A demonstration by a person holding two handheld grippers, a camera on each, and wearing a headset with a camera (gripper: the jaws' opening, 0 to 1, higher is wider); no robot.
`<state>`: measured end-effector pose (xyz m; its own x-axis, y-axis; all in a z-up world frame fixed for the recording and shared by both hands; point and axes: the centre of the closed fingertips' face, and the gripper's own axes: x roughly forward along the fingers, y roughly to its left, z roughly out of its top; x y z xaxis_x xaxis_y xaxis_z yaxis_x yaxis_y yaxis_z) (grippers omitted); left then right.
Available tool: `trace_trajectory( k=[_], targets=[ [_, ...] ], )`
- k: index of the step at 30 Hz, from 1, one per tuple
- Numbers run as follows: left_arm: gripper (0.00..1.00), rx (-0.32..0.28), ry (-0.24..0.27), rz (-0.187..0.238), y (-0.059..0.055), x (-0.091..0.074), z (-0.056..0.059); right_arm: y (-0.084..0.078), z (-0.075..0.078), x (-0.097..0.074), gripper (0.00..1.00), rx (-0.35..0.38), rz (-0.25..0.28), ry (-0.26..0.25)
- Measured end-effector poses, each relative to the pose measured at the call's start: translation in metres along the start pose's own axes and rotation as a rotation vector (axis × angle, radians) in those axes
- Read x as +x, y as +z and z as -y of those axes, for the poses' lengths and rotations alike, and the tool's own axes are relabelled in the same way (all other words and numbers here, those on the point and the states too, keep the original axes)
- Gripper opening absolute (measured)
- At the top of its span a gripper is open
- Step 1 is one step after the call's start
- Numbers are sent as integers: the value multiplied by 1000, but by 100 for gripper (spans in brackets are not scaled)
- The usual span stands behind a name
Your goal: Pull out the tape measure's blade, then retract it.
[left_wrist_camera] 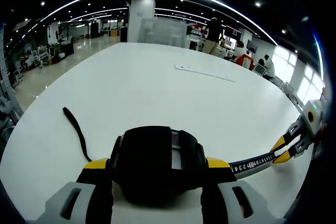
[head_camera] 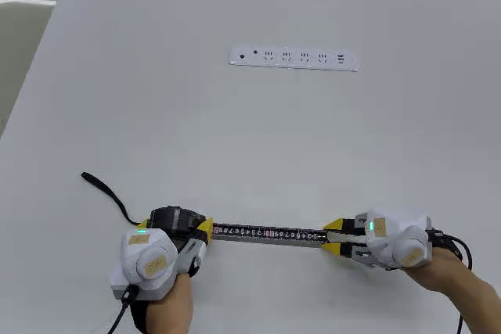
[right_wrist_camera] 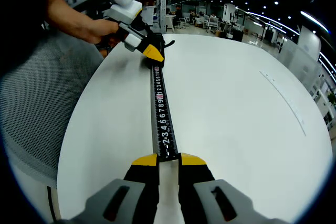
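Tape measure body in left tool, blade tip in right tool

The blade carried black scale digits, legible as 2 3 4 5 6 7 8 9 near its pulled-out end in the right gripper view, while red figures further along were too small to read.

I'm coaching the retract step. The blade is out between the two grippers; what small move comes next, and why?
Probably ease the right gripper toward the tape measure case, keeping it shut on the blade: the blade already spans the gap, and the left gripper clamps the case.
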<state>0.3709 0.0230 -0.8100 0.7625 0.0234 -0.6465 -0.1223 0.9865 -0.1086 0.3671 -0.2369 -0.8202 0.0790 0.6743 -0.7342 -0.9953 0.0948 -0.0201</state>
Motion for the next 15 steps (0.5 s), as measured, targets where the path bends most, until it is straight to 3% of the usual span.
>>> trace_trajectory(
  k=[15],
  targets=[
    [65,1,1,-10,0,-1,1,6,0,5,11,5,7,0]
  ],
)
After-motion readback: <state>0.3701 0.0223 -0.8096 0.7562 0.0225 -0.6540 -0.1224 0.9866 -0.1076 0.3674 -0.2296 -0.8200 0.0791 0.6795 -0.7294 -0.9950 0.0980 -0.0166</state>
